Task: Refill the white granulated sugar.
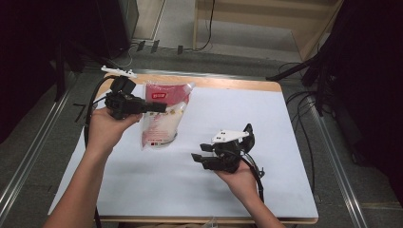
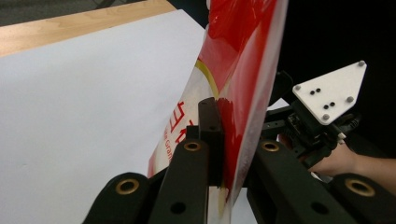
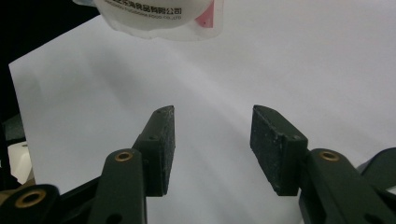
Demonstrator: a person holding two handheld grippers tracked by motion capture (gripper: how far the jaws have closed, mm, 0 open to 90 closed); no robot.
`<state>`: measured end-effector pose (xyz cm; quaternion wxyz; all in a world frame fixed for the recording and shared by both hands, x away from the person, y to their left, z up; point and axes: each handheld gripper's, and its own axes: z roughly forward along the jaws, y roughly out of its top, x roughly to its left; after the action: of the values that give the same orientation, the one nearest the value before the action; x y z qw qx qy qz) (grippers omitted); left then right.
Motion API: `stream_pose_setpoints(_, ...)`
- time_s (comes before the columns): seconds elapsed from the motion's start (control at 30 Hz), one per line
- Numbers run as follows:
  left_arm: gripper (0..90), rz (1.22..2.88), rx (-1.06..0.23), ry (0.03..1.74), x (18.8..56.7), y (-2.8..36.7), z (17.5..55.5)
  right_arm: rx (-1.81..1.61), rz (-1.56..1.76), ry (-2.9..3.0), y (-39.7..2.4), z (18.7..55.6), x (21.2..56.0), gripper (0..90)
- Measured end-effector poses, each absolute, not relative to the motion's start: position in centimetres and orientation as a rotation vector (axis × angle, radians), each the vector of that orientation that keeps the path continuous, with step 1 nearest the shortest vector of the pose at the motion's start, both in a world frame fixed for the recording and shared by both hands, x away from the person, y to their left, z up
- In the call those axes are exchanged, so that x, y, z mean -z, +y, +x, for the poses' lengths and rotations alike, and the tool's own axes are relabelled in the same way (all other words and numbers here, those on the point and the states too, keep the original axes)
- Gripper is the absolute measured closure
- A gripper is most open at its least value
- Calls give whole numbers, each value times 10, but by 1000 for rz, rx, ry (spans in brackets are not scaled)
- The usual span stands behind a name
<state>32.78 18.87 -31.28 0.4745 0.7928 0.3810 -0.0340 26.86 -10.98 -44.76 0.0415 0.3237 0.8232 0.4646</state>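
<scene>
Meanwhile left tongs pinch the pouch's top edge.

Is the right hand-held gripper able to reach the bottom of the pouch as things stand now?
Probably yes. The right hand-held gripper is open and empty, and bare white sheet lies between it and the pouch, which the left hand-held gripper holds up.

A lab: paper-covered table, floor cables, dark equipment racks.
</scene>
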Motion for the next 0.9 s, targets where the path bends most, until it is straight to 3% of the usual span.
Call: stream_pose_setpoints(0.9, 882, 1837, 20, 1213, 385, 220, 369, -1366, 966, 2560, -107, 270, 454, 493)
